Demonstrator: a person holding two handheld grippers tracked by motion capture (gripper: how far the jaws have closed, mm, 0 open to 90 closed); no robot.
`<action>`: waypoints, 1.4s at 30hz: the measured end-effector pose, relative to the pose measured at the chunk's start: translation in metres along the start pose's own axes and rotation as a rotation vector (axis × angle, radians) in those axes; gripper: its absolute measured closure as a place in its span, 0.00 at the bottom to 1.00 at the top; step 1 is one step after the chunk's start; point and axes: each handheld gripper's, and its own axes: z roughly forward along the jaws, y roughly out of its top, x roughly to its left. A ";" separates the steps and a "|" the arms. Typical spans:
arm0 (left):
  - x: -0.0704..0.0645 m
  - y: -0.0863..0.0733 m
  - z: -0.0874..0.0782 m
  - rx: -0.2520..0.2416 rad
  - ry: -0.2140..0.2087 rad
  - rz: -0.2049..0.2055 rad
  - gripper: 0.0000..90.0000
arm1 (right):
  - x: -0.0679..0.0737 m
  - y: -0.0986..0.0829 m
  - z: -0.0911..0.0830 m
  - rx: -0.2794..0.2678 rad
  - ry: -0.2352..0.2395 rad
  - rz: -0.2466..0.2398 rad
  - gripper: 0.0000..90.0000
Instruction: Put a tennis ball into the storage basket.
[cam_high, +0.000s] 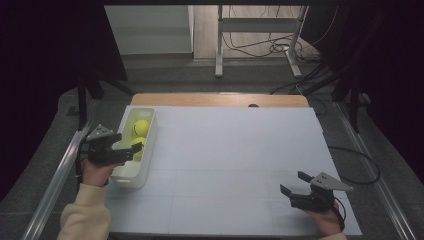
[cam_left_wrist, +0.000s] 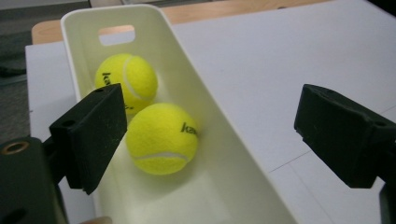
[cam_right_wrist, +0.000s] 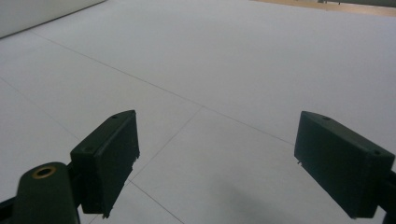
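Both grippers matte black, two blocky rectangular jaws each, small screw holes in the top faces. Left gripper (cam_high: 121, 148) and right gripper (cam_high: 295, 186) each topped with a grey three-cornered plate. Brass-ringed hole on the near-left body in both gripper views. Cream sleeve (cam_high: 86, 214) on left arm. Black cable by right wrist.

Yellow tennis balls (cam_left_wrist: 161, 138), cream bin (cam_left_wrist: 196, 88), white table (cam_high: 240, 165).

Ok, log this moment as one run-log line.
left gripper: open, over white plastic bin | bin: two yellow tennis balls | right gripper: open, above white table sheet, holding nothing
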 end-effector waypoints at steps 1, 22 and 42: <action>-0.002 -0.001 -0.002 -0.024 -0.023 -0.003 0.11 | 0.000 0.000 0.001 0.002 0.000 -0.001 0.16; -0.036 -0.010 -0.003 -0.056 -0.145 0.048 0.10 | 0.000 0.004 0.011 0.006 0.038 -0.016 0.16; -0.075 -0.024 0.003 -0.084 -0.244 0.134 0.10 | 0.012 0.004 0.007 -0.005 0.121 -0.066 0.16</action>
